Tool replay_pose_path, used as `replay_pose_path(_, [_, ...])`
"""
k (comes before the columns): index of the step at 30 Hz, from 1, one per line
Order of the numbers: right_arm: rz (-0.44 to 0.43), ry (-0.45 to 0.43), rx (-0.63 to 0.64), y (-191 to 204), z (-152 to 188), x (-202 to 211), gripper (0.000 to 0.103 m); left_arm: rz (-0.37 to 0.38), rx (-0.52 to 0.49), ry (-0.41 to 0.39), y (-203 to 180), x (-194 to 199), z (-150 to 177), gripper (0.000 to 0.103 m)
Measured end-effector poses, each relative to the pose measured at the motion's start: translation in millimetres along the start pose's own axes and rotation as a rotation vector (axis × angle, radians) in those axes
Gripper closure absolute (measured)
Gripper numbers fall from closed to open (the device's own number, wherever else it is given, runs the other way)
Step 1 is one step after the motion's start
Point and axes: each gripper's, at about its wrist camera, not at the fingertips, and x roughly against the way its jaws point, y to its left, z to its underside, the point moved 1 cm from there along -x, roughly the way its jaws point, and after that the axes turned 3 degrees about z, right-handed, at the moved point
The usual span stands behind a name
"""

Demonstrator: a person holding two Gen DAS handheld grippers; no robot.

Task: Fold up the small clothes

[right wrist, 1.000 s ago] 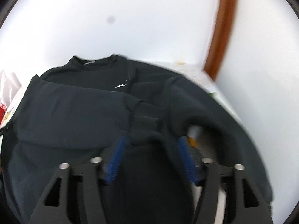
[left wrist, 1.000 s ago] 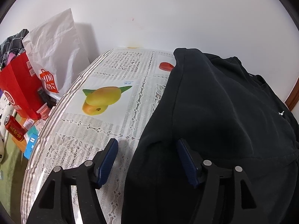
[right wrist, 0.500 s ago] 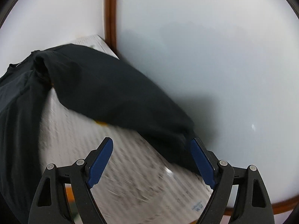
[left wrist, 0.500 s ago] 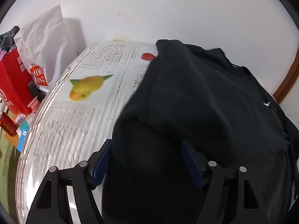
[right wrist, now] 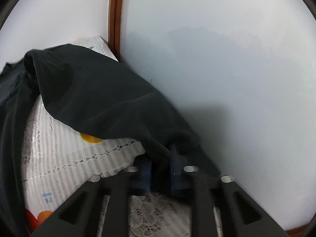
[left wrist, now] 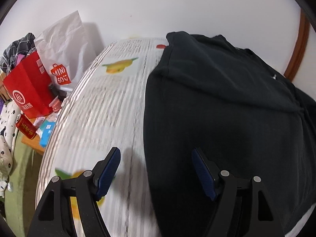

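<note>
Right wrist: we see the right hand-held gripper [right wrist: 161, 159], just closed, pinching the black sweatshirt [right wrist: 110, 102] sleeve end
Left wrist: left hand-held gripper [left wrist: 156, 169] gapes, nothing gripped, over the sweatshirt's edge
Worktop [left wrist: 102, 114]: carries the sweatshirt

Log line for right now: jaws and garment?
left gripper: open, over sweatshirt edge | right gripper: jaws just closed, shut on sleeve end

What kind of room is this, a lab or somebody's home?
Most likely a lived-in home. A lace-patterned tablecloth printed with fruit covers the table, a black sweatshirt lies on it, and a red shopping bag sits among clutter beside a plain white wall.
</note>
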Motion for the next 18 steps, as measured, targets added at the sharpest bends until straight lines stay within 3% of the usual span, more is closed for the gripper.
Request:
replay_pose_path(4, [-0.008,-0.129,-0.018,6,-27,48,0.092,0.017,-0.051,0.014,-5,1,17,0.030])
replay_pose_path(7, [-0.101,-0.219,0.004,34,-55,92,0.092,0.022,-0.055,-0.008,-5,2,19,0.029])
replay_pose_path(12, [-0.287,-0.345,0.097,122,-96,162,0.092,0.039,-0.026,-0.015,-1,-1,21,0.020])
replay_pose_path(18, [-0.541,-0.367,0.156,233,-122,211,0.092,0.025,-0.019,-0.001,-2,-3,22,0.008])
